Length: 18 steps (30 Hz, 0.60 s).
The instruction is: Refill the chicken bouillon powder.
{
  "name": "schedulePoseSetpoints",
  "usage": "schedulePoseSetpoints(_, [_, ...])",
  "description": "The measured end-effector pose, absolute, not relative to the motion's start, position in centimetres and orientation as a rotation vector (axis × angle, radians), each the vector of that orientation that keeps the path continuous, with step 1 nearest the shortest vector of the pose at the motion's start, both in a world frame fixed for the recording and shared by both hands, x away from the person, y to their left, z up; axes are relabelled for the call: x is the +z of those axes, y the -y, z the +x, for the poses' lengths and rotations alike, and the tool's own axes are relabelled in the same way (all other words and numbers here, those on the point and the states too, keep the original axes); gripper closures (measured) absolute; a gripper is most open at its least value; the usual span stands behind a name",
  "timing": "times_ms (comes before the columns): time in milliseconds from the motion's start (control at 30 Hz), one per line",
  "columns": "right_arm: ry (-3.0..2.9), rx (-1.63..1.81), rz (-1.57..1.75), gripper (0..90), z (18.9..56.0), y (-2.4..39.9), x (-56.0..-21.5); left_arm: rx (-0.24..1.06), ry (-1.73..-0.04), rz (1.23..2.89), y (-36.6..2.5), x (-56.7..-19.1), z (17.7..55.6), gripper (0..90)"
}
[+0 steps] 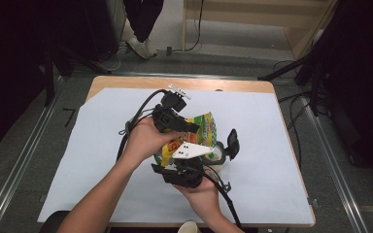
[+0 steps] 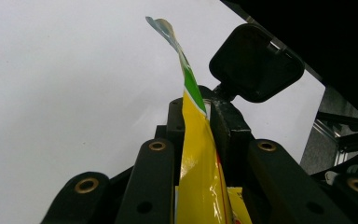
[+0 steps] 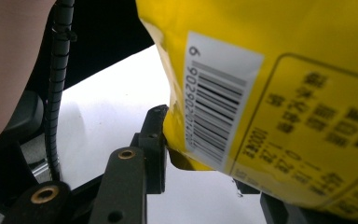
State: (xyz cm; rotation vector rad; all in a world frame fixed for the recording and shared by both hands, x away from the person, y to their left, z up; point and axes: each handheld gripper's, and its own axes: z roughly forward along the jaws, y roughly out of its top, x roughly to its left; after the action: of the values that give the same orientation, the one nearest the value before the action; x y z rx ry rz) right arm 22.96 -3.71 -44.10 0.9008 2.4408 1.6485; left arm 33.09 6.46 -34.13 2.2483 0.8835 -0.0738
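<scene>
Yellow foil snack bag, contents hidden from me, hangs just above the white sheet, where my left gripper has its jaws pinched on the bag's thin edge and my right gripper has its jaws clamped across its barcode end.

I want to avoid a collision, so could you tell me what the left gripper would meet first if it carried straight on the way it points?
Probably the black flap-like part of the right gripper, just beyond the left gripper and the yellow packet it clamps; depth is unclear.
</scene>
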Motion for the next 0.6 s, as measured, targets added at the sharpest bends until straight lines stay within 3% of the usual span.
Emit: schedulePoseSetpoints(600, [-2.423, 1.668, 0.887, 63.9, 22.56, 3.78, -43.70, -0.047, -0.858, 2.242, -6.28, -33.42, 32.55, 79.2])
